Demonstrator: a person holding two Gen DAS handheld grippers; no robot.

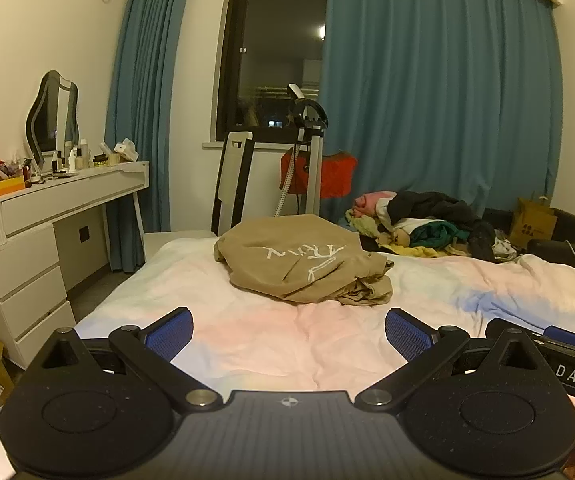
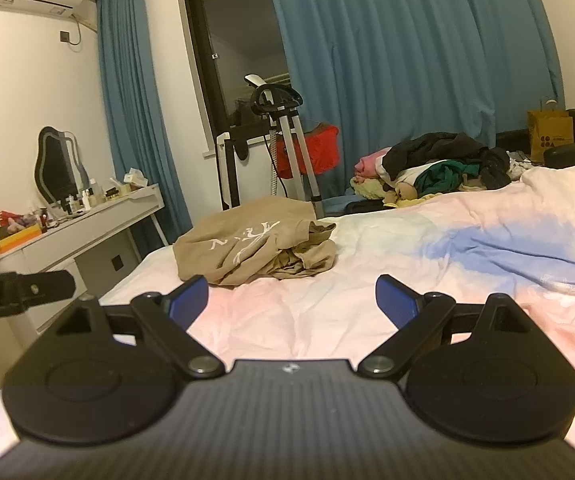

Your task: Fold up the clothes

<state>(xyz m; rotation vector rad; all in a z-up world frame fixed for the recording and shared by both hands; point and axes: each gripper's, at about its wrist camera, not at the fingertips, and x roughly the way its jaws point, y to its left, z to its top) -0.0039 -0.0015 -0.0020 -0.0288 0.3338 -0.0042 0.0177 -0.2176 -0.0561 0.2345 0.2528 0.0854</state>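
Observation:
A tan garment with a white logo (image 1: 303,266) lies crumpled on the pastel bed cover (image 1: 255,344), near the bed's far left side. It also shows in the right wrist view (image 2: 255,246). My left gripper (image 1: 289,334) is open and empty, low over the bed, short of the garment. My right gripper (image 2: 291,300) is open and empty, to the right of the left one, also short of the garment. A pile of mixed clothes (image 1: 427,226) lies at the far side of the bed, also in the right wrist view (image 2: 435,168).
A white dressing table (image 1: 47,216) with a mirror and bottles stands left of the bed. A garment steamer stand (image 1: 307,152) and a red bag stand by the window. Blue curtains (image 1: 439,92) hang behind. A paper bag (image 2: 549,132) sits far right.

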